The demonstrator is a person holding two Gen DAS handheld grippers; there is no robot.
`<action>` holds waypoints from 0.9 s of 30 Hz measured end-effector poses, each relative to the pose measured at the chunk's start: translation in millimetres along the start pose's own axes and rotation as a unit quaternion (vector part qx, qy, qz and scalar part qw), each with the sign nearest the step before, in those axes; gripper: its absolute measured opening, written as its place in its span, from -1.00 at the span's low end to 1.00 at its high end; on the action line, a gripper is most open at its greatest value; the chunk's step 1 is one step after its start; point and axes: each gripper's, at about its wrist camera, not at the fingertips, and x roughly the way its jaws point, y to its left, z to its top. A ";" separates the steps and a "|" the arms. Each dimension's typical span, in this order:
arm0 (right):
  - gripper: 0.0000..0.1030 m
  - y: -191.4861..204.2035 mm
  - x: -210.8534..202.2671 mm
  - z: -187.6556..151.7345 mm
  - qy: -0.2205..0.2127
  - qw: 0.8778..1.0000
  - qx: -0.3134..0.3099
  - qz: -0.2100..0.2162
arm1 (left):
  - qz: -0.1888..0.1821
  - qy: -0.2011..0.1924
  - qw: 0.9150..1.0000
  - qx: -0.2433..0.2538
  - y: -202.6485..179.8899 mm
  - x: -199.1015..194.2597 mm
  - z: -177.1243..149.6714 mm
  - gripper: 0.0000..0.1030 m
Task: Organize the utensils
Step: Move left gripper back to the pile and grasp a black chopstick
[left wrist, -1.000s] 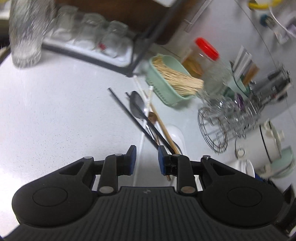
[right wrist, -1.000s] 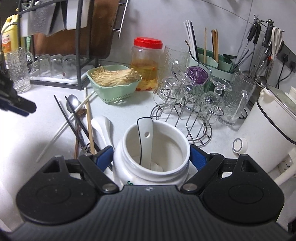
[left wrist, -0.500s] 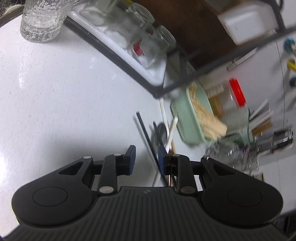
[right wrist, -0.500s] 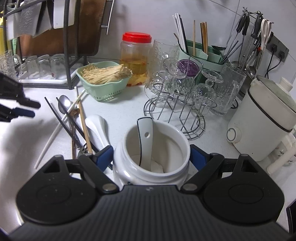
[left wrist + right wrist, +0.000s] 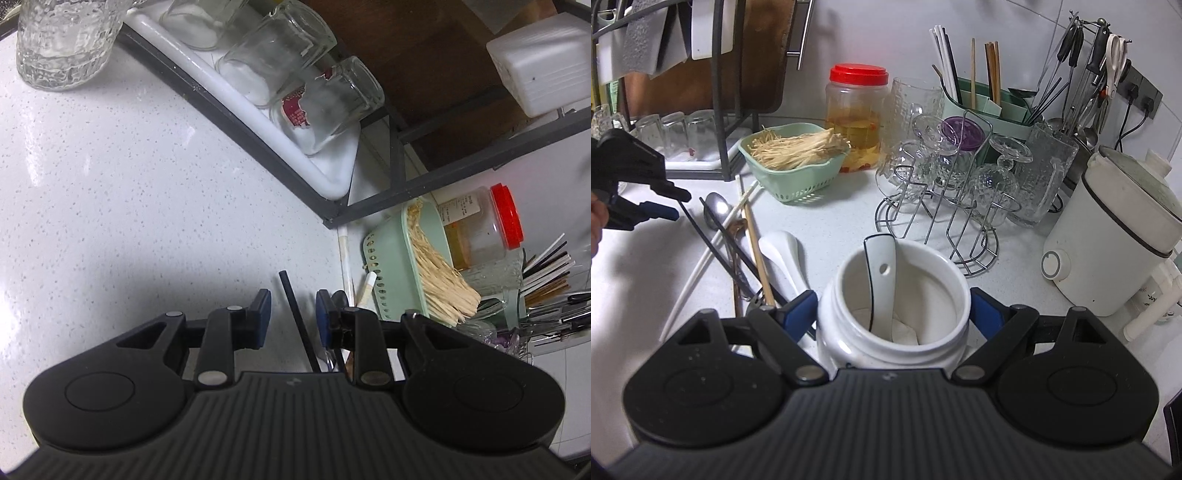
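**Black chopstick between the pads, white jar held ready**

Black and thin, one chopstick (image 5: pixel 295 314) lies on the speckled tabletop (image 5: pixel 129 206) in the left wrist view, and it passes between the two blue pads of the left hand-held gripper (image 5: pixel 292 314). The pads stand narrow but not closed; a gap shows on both sides of the stick. I judge the step in hand is the pick-up of this chopstick. The next move calls for closing the pads on it and lifting it without dragging its neighbours. Beside the right pad a metal spoon (image 5: pixel 340 295) and a white chopstick (image 5: pixel 347 258) are only partly seen, because the gripper body covers the rest of the pile. Whether the pads touch the tabletop I cannot tell.

In the right wrist view, the right hand-held gripper (image 5: pixel 892 314) has its pads spread wide around a white ceramic jar (image 5: pixel 894 343), one pad at each side of it. It looks like a hold, but the contact itself is hidden behind the jar's shoulder. A white spoon with dark edge (image 5: pixel 881 273) already stands inside the jar. The loose utensils lie in a crossed heap just left of the jar: a white ceramic spoon (image 5: pixel 783 251), a wooden chopstick (image 5: pixel 757 251), black sticks and the metal spoon. The lower ends of them disappear behind the left pad. The left hand-held gripper shows at the far left edge, cut off.
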 end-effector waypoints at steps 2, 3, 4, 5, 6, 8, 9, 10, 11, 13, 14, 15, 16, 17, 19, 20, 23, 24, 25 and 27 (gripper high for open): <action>0.74 0.0 0.0 -0.1 -0.001 1.000 0.000 0.000 | 0.000 0.004 1.000 -0.006 1.7 2.1 -1.0 -0.44; 0.74 0.0 -0.1 -0.1 -0.001 1.000 0.000 -0.001 | -0.004 0.005 1.000 -0.009 2.6 3.3 -1.5 -0.44; 0.74 0.2 -0.3 -0.3 -0.001 1.000 0.001 -0.001 | -0.007 0.005 1.000 -0.014 3.3 4.1 -2.0 -0.44; 0.74 0.2 -0.3 -0.1 -0.001 1.000 0.000 -0.001 | -0.010 0.004 1.000 -0.018 3.9 4.2 -2.5 -0.44; 0.74 0.2 -0.3 -0.1 -0.001 1.000 0.000 -0.001 | -0.013 0.002 1.000 -0.019 4.3 5.0 -2.7 -0.45; 0.74 0.0 -0.4 -0.1 -0.002 1.000 -0.001 -0.001 | -0.014 -0.001 1.000 -0.022 4.9 6.4 -2.6 -0.48; 0.74 0.1 -0.6 -0.4 -0.002 1.000 -0.001 -0.001 | -0.017 -0.001 1.000 -0.022 4.6 7.1 -2.0 -0.51; 0.74 0.3 -1.0 -0.5 -0.001 1.000 -0.001 -0.001 | -0.015 -0.002 1.000 -0.020 4.1 7.9 -1.6 -0.60; 0.74 0.5 -1.3 -0.4 0.000 1.000 -0.001 -0.001 | -0.010 -0.002 1.000 -0.017 3.6 8.3 -1.2 -0.66; 0.74 0.7 -2.3 -1.4 0.000 1.000 -0.003 0.000 | -0.006 -0.002 1.000 -0.013 3.8 9.2 -0.4 -0.80; 0.74 0.8 -3.1 -2.0 0.000 1.000 -0.003 0.000 | -0.006 -0.002 1.000 -0.013 4.6 9.1 -0.4 -0.80; 0.74 0.9 -3.8 -2.4 0.000 1.000 -0.003 0.001 | -0.008 -0.003 1.000 -0.013 5.3 8.1 -0.2 -0.81; 0.74 1.2 -4.2 -3.0 0.000 1.000 -0.004 0.000 | -0.009 -0.004 1.000 -0.012 5.6 6.5 -0.3 -0.81; 0.74 1.6 -4.4 -3.3 0.000 1.000 -0.004 0.000 | -0.012 -0.005 1.000 -0.014 6.3 4.3 -0.4 -0.83; 0.74 2.4 -4.3 -3.1 0.000 1.000 -0.003 -0.003 | -0.025 -0.006 1.000 -0.017 6.8 -0.7 -0.4 -0.85; 0.74 2.7 -4.4 -3.1 0.000 1.000 -0.002 -0.004 | -0.025 -0.009 1.000 -0.013 5.1 -4.7 -0.4 -0.86; 0.74 3.8 -4.6 -3.3 0.000 1.000 -0.001 -0.007 | -0.032 -0.021 0.999 -0.002 -2.6 -17.2 0.3 -0.87; 0.74 4.1 -4.5 -3.3 -0.001 1.000 -0.001 -0.008 | -0.033 -0.025 0.999 0.006 -6.7 -21.5 0.5 -0.88; 0.74 4.3 -4.6 -3.6 -0.002 1.000 -0.002 -0.009 | -0.034 -0.030 0.999 0.015 -11.6 -26.3 1.0 -0.88; 0.74 4.1 -4.9 -3.9 -0.003 1.000 0.000 -0.009 | -0.036 -0.038 0.998 0.032 -21.9 -36.0 1.2 -0.89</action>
